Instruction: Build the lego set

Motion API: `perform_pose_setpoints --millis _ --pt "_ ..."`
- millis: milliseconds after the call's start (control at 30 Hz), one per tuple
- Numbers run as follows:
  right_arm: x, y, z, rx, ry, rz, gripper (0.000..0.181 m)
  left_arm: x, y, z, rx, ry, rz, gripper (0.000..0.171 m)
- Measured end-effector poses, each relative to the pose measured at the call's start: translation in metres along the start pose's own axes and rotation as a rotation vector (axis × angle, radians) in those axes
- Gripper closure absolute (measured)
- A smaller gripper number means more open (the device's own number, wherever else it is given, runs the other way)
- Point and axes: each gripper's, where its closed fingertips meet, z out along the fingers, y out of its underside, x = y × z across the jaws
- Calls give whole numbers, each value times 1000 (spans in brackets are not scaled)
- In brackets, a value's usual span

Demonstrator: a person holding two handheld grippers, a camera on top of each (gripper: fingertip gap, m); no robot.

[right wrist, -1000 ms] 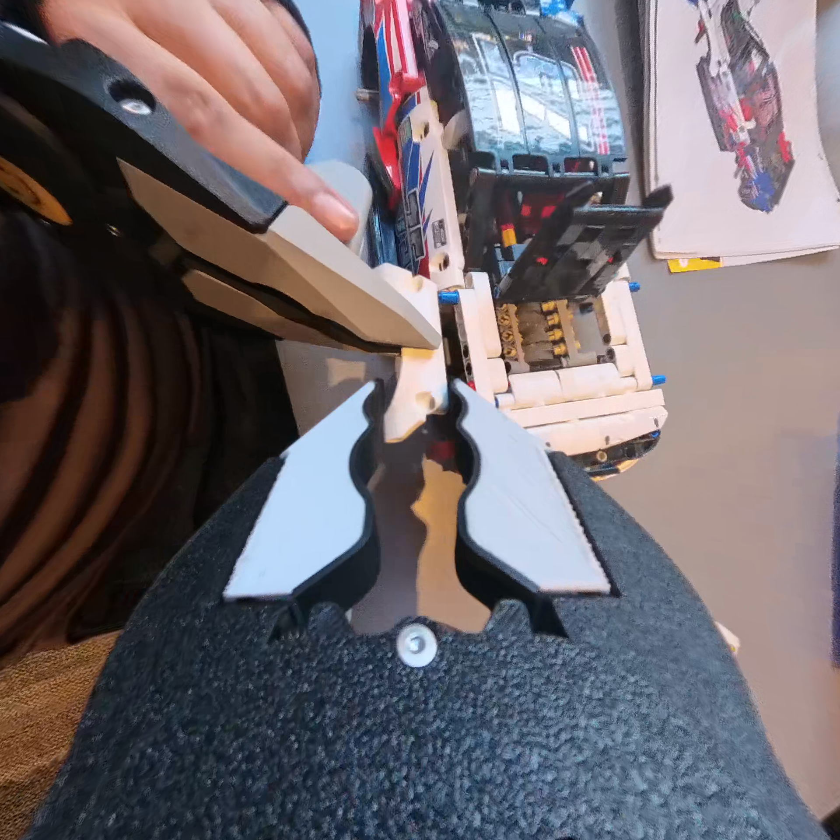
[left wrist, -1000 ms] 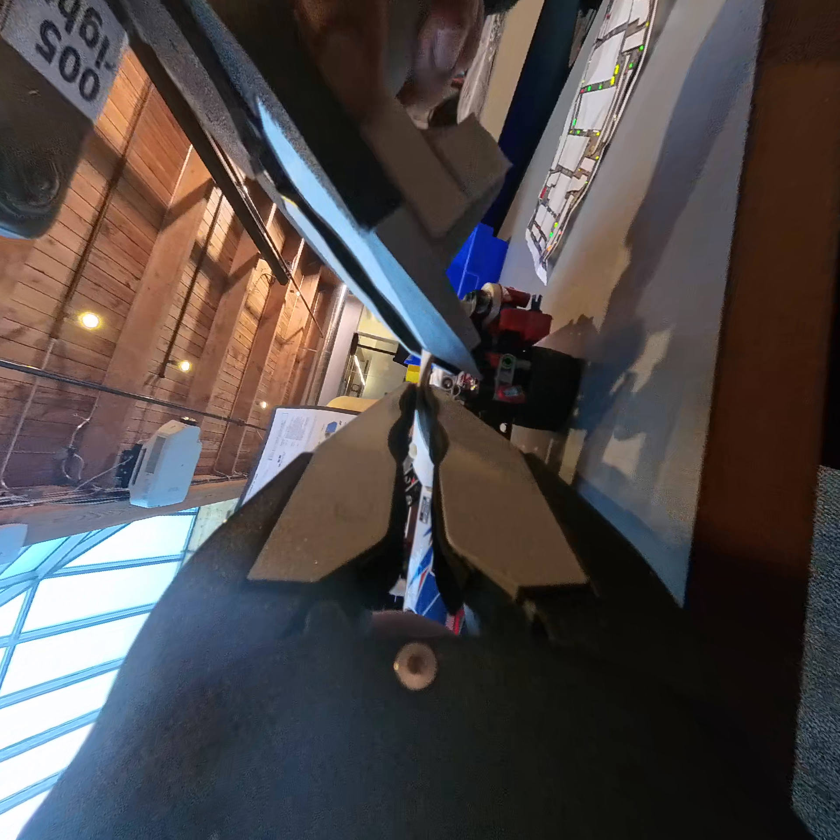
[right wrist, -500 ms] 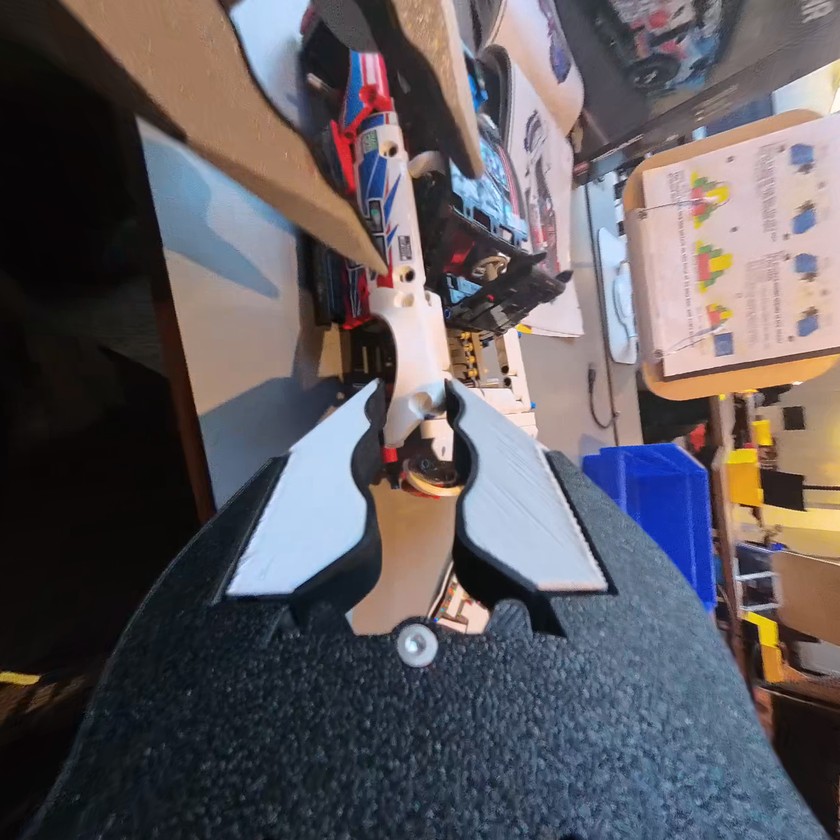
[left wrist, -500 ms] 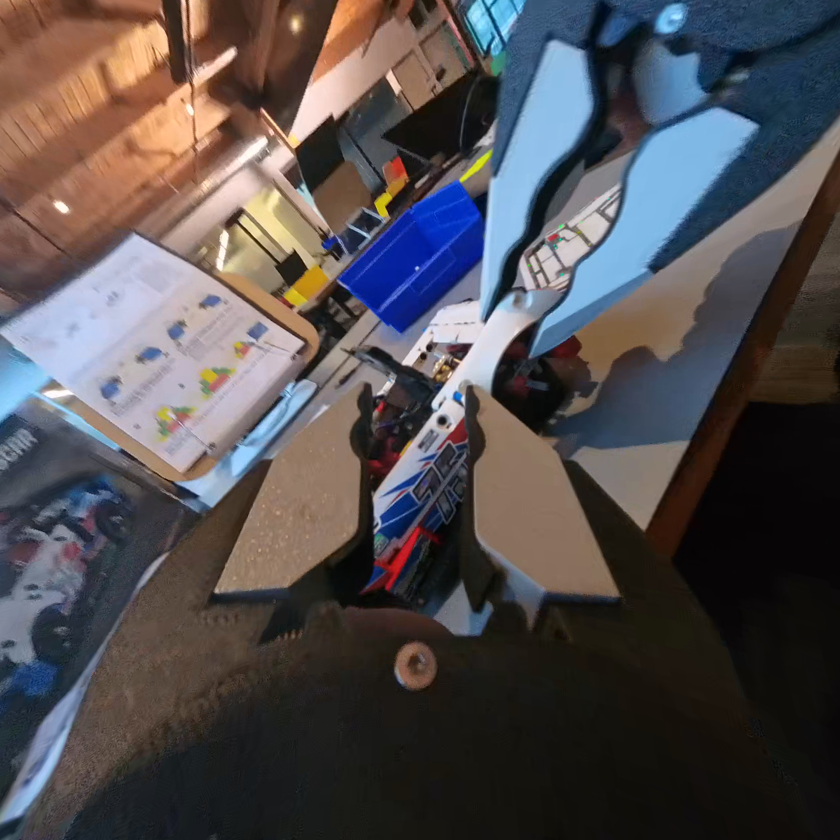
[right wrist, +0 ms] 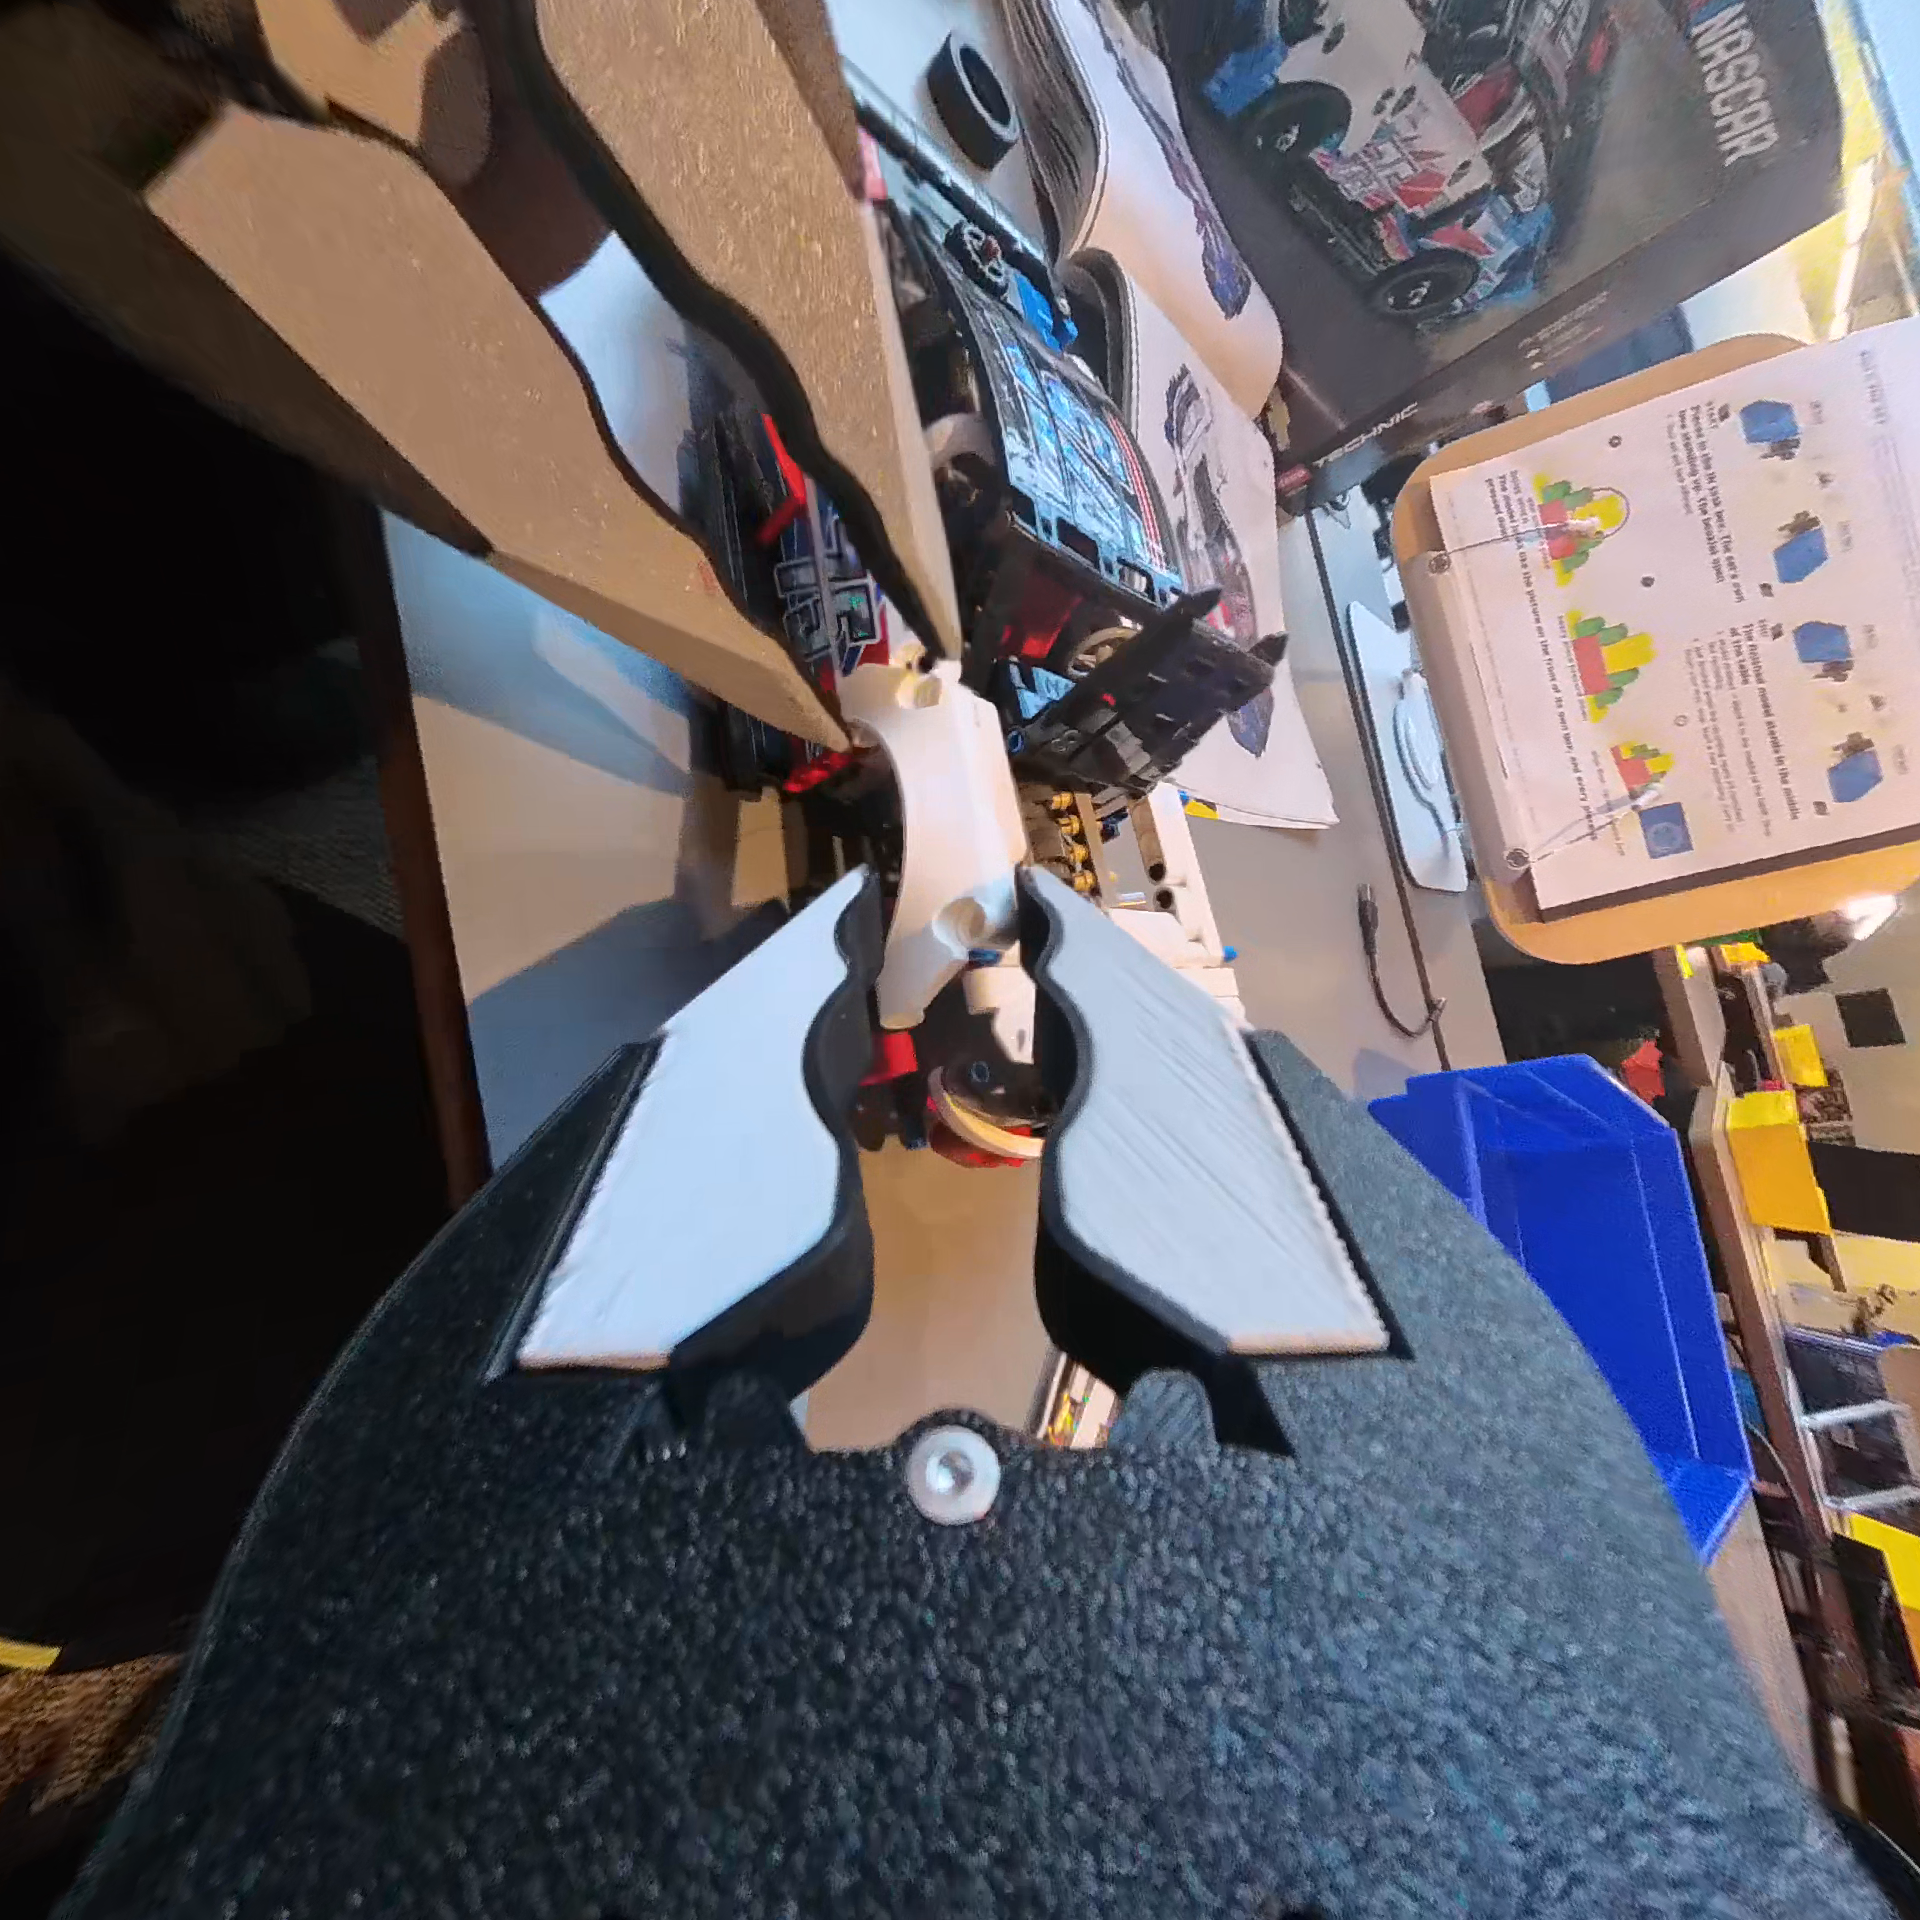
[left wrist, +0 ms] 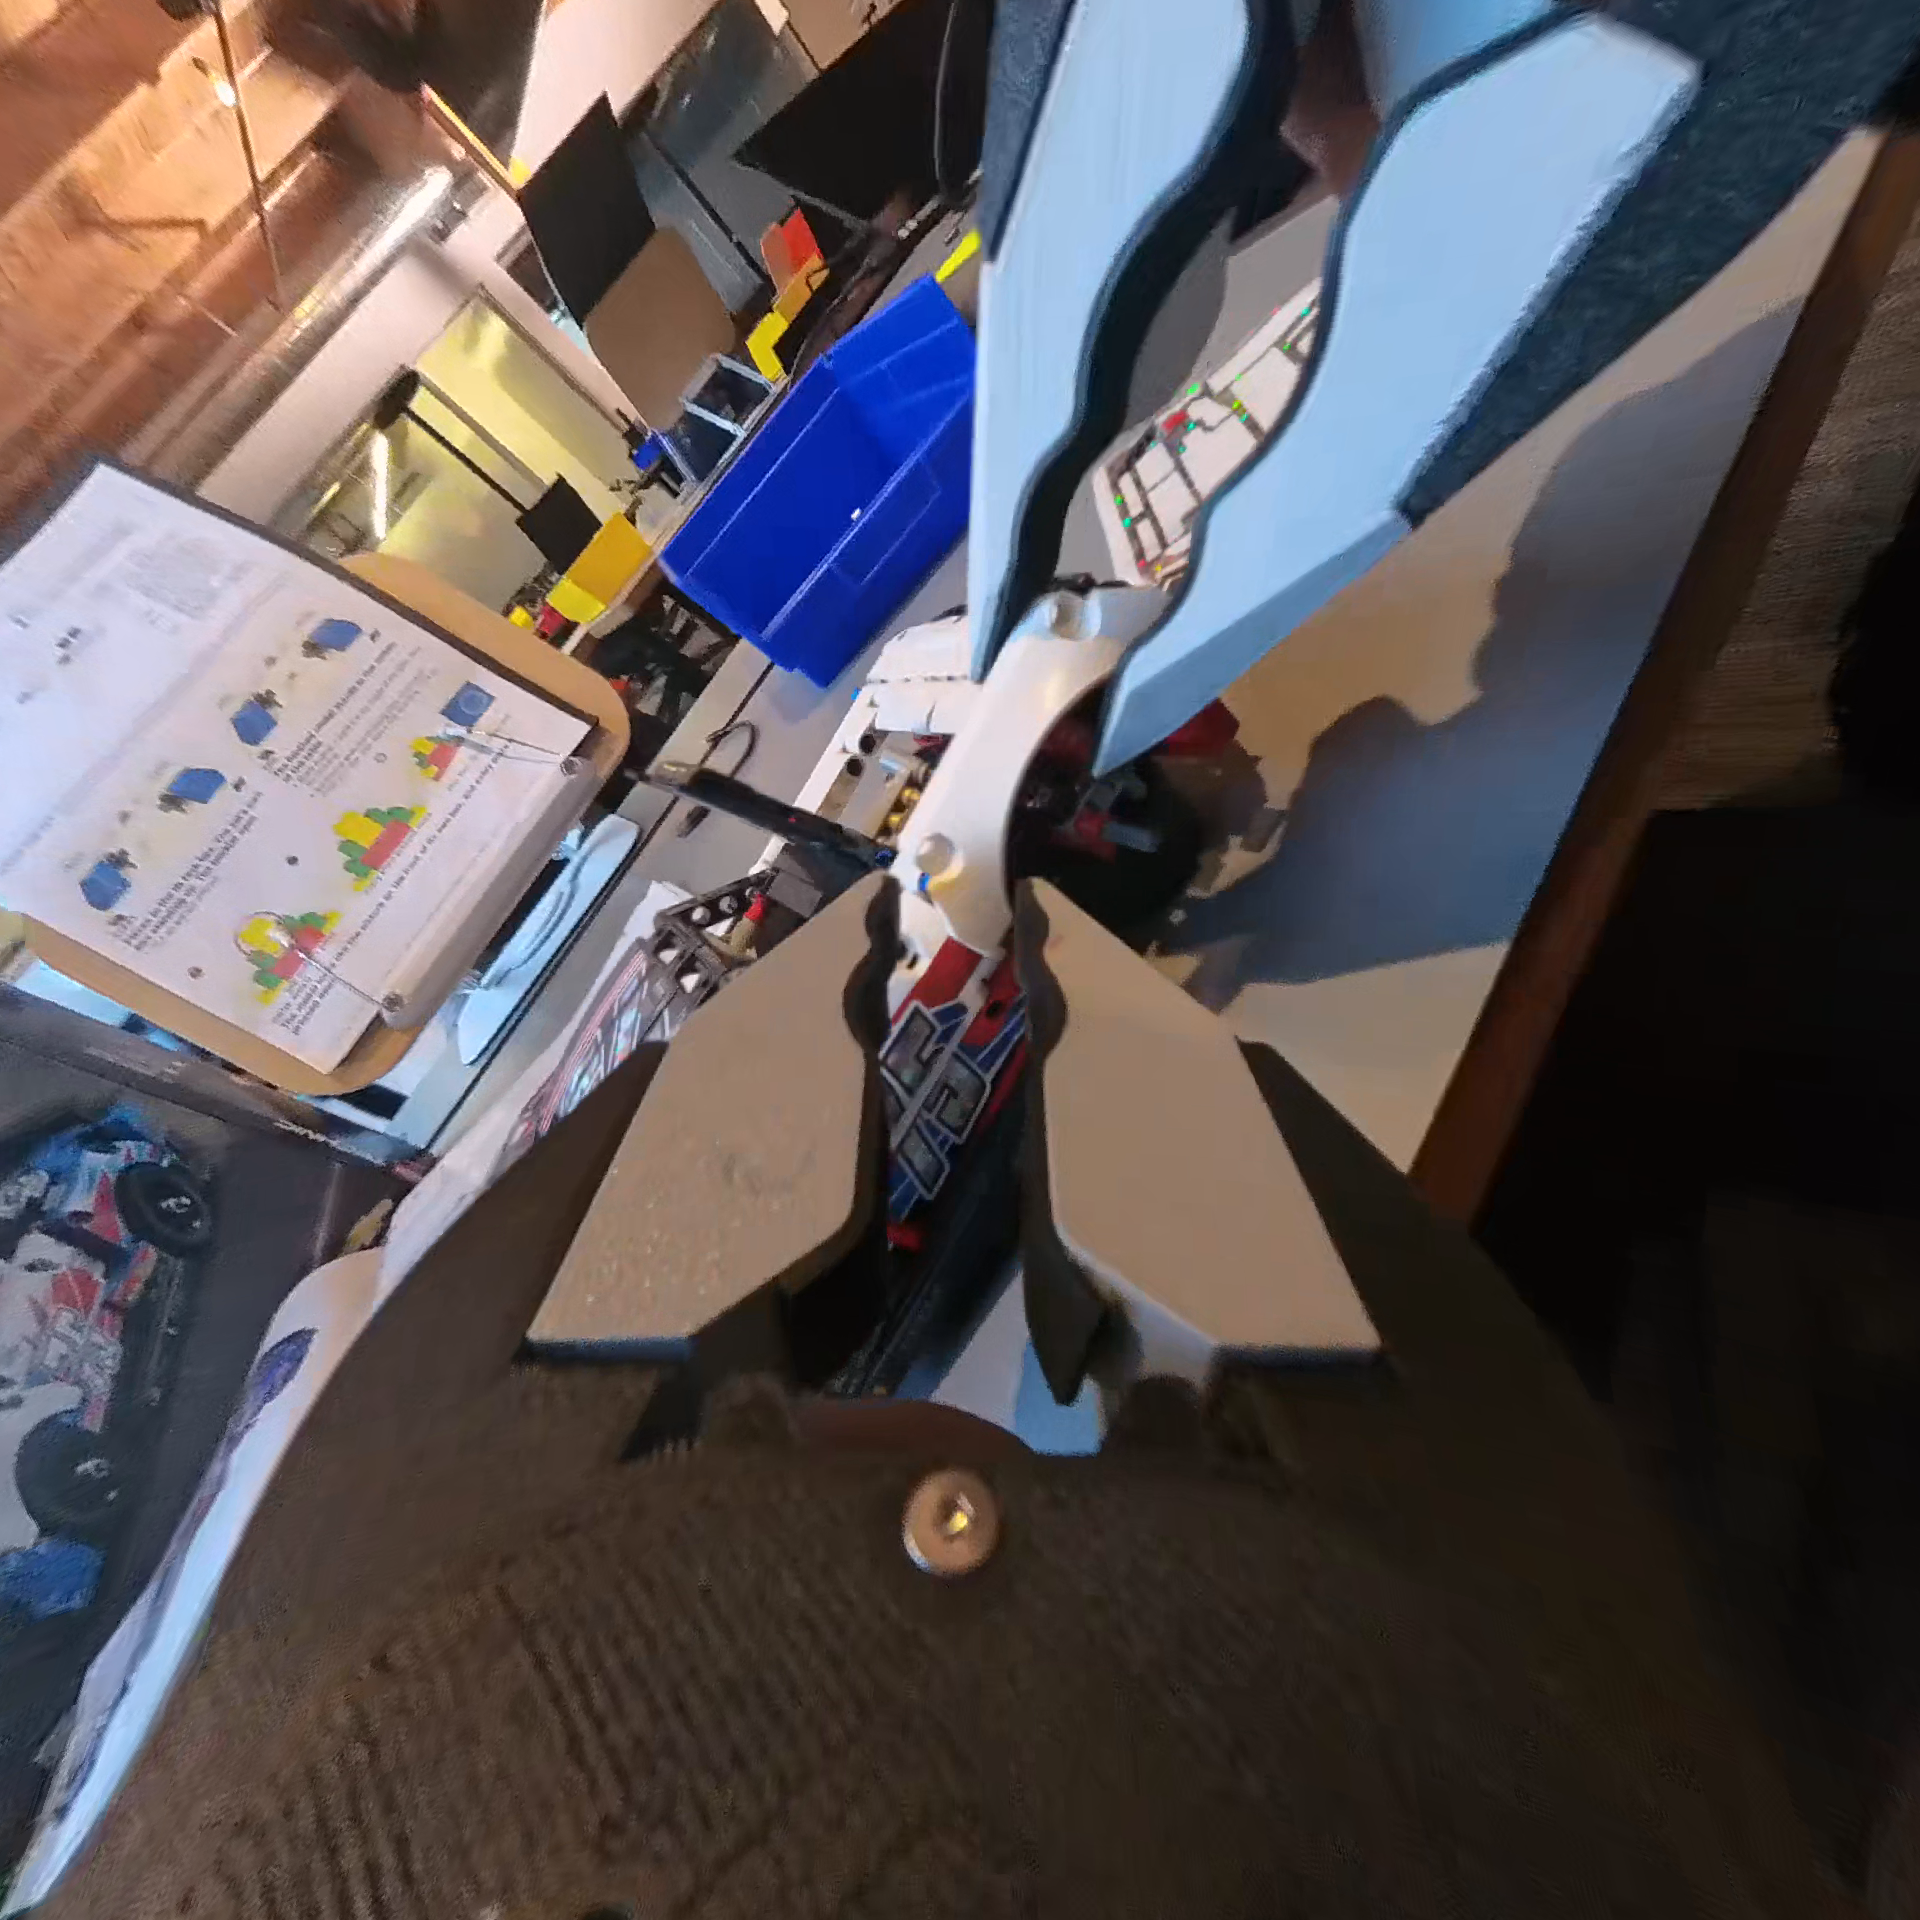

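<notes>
The Lego race car (left wrist: 940, 1081) (right wrist: 1081, 457) lies on the grey table (left wrist: 1455, 831) close to its wooden front edge. Its white curved wheel arch (left wrist: 977, 790) (right wrist: 945, 790) sits over a front wheel well. My left gripper (left wrist: 951, 914) clamps the arch's end nearest the car's printed side panel; it also shows in the right wrist view (right wrist: 894, 691). My right gripper (right wrist: 945, 894) clamps the arch's opposite end, and shows in the left wrist view (left wrist: 1049, 696) coming from above. The two grippers face each other, tips a short gap apart.
A blue bin (left wrist: 831, 520) (right wrist: 1579, 1247) stands beyond the car. An instruction sheet on a wooden stand (left wrist: 260, 758) (right wrist: 1683, 623), the set's box (right wrist: 1507, 156), an open booklet (right wrist: 1216, 499) and a loose black tyre (right wrist: 971, 99) lie behind. The table edge (right wrist: 416, 831) is close by.
The left gripper swung from pointing up at the ceiling to along the car and spread around the arch's end. The right gripper rotated, still on the arch. A hand left the right view.
</notes>
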Motion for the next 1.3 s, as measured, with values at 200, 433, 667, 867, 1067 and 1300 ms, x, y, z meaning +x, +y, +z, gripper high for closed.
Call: perform_pose_setpoints --millis 200,433,667,867,1067,1300 --pt "2 -7 -4 64 -20 20 156 -2 2 2 -14 -19 15 158" --pt "-4 3 6 5 -34 -49 156 -3 11 5 -75 -54 57 161" --pt "-5 -7 7 6 -59 -85 155 -3 14 7 -96 -45 58 162" --pt "-5 -13 11 -18 -56 -93 161 -2 12 8 -97 -36 35 162" --pt "-5 -12 13 -52 -59 -138 164 2 13 6 -99 -9 24 161" --pt "-5 -5 16 -200 -21 -290 164 -4 8 -7 -39 132 -65 136"
